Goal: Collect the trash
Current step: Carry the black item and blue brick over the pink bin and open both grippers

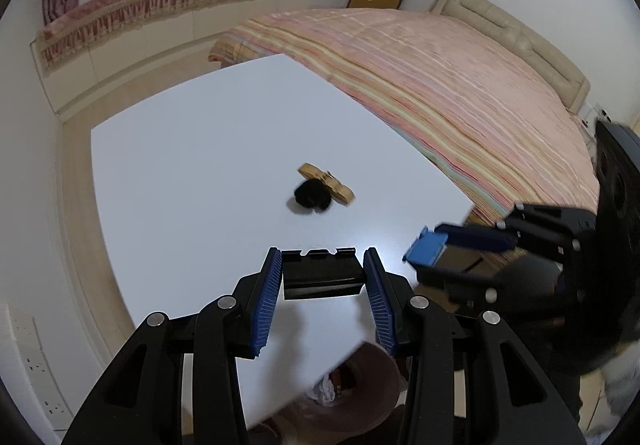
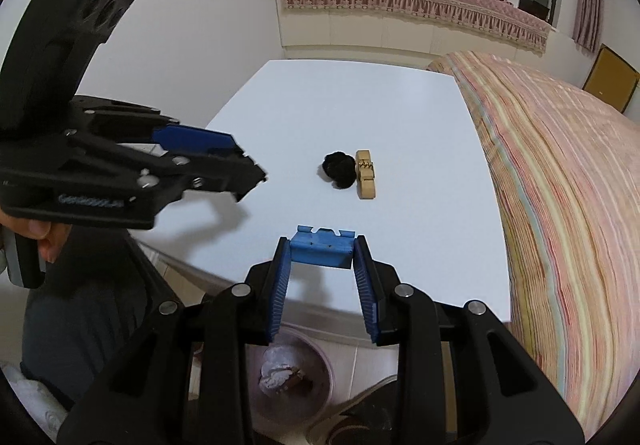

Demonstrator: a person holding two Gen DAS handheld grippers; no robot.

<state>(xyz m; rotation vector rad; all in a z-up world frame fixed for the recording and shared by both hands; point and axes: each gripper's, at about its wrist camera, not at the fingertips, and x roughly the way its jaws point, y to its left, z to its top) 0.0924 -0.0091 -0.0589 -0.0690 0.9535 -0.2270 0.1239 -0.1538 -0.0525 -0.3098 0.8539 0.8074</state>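
My left gripper (image 1: 322,275) is shut on a black plastic bracket (image 1: 320,273) and holds it above the near edge of the white table (image 1: 180,165). My right gripper (image 2: 322,255) is shut on a blue plastic bracket (image 2: 322,251), also above the table's near edge. A black fuzzy clump (image 1: 312,195) and a tan wooden clip (image 1: 326,181) lie touching in the middle of the table; they also show in the right wrist view, the clump (image 2: 339,169) and the clip (image 2: 366,173). A pinkish bin (image 2: 292,377) with crumpled paper sits on the floor below the table edge.
A bed with a striped pink cover (image 1: 460,85) runs along the table's right side. A white wall (image 1: 24,185) borders the left. The bin also shows under my left gripper (image 1: 356,393). The other gripper appears in each view, the right one (image 1: 424,249) and the left one (image 2: 248,181).
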